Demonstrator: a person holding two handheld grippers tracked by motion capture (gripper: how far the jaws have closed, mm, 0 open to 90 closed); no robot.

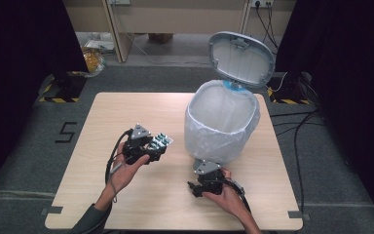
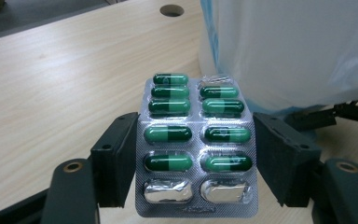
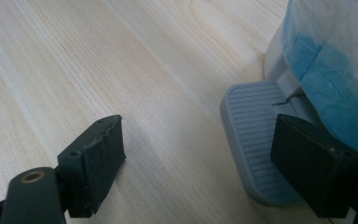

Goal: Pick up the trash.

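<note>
The left gripper (image 2: 196,154) clasps a green-capsule blister pack (image 2: 196,144) between its jaws left of the bin (image 1: 221,122), while the right gripper (image 3: 214,163) gapes over the pedal (image 3: 254,135).

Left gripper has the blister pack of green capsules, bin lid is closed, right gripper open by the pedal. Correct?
Not quite: the bin lid is open, tipped up behind the bag-lined bin, as the high view shows. The rest holds: the left gripper grips the blister pack of green capsules, and the right gripper is open by the grey pedal.
</note>
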